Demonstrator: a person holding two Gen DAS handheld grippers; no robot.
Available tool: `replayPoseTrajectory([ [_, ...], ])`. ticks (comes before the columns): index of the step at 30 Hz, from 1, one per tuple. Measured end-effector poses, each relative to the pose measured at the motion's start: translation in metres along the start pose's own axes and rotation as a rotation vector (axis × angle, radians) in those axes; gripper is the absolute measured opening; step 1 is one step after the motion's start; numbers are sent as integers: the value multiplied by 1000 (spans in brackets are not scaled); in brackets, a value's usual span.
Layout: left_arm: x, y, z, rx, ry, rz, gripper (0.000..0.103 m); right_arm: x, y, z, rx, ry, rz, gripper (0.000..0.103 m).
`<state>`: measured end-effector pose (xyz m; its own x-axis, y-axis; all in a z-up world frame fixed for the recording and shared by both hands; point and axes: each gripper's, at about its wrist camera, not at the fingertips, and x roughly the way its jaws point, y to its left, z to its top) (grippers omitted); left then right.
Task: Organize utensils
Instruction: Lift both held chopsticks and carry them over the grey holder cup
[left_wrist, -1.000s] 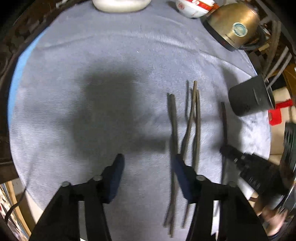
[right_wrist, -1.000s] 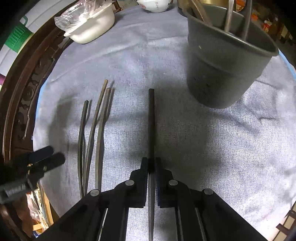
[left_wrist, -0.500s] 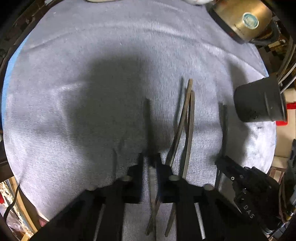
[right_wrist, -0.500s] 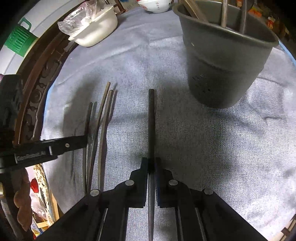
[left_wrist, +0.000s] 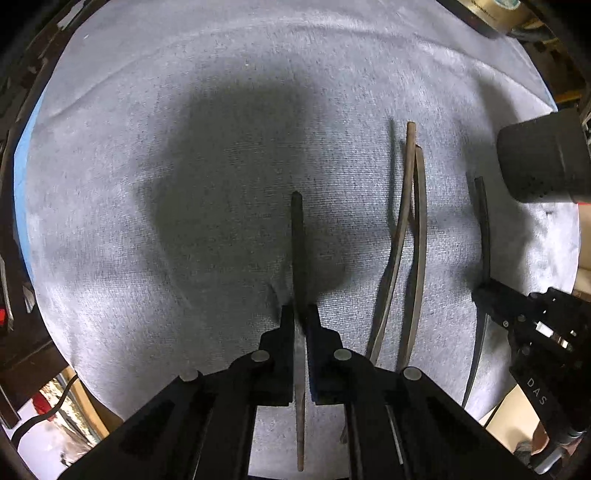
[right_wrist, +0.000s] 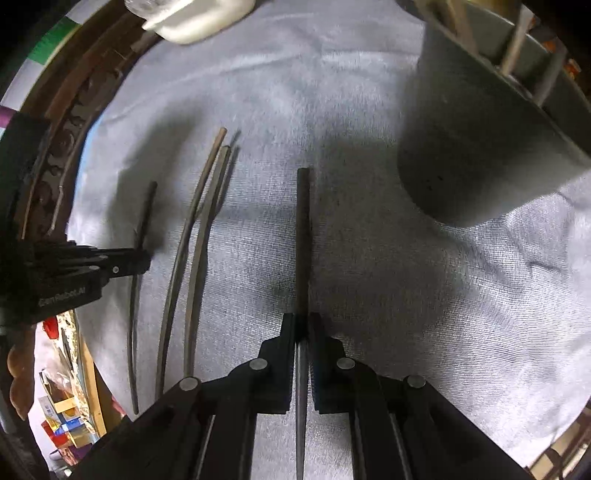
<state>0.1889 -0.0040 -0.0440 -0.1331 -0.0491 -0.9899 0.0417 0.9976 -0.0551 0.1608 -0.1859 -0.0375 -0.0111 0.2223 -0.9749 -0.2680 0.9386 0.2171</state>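
The worktop (left_wrist: 147, 221) was round and covered with a grey cloth (right_wrist: 369, 110).

Toward the left edge, the left claw (left_wrist: 300, 325) was clenched on one dark chopstick (left_wrist: 297, 251). The stick ran straight forward between the two fingers, with its far end over the cloth and its thin end behind the claw. Whether it was lifted off the cloth I cannot tell for sure, but in the right wrist view this stick (right_wrist: 142, 258) seemed to sit a little above its shadow.

In the middle of the worktop two brown chopsticks (left_wrist: 410, 240) lay loose on the cloth, touching and crossing each other near their far ends.

More to the right, the right claw (right_wrist: 303, 326) was also clenched, grasping a second dark chopstick (right_wrist: 303, 240) near its middle, pointing forward.

Near the right edge stood the grey holder (right_wrist: 480, 140), upright on the cloth, with some utensils already standing in it. A white dish (right_wrist: 199, 18) showed at the far edge.

In my judgement the step in hand was the pick-up: each claw had taken one stick, and none of them was in the holder yet. The next move would call for lifting the right stick, turning it upright over the holder's mouth and releasing it there, then the same for the left one. The two brown sticks would remain for later.
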Motion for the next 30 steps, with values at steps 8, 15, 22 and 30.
replayPoseTrajectory([
  [8,1,9,5,3,-2,-60,6,7,16,19,-7,84,-61,9],
  [15,-20,34,-22,-47,-132,-152,6,-6,19,-5,23,-59,-13,7],
  [22,-88,49,-67,-116,-528,-164,6,-69,5,-53,142,-461,40,7],
  [30,-125,42,-99,-176,-976,-11,6,-114,-8,-87,254,-896,-101,7],
])
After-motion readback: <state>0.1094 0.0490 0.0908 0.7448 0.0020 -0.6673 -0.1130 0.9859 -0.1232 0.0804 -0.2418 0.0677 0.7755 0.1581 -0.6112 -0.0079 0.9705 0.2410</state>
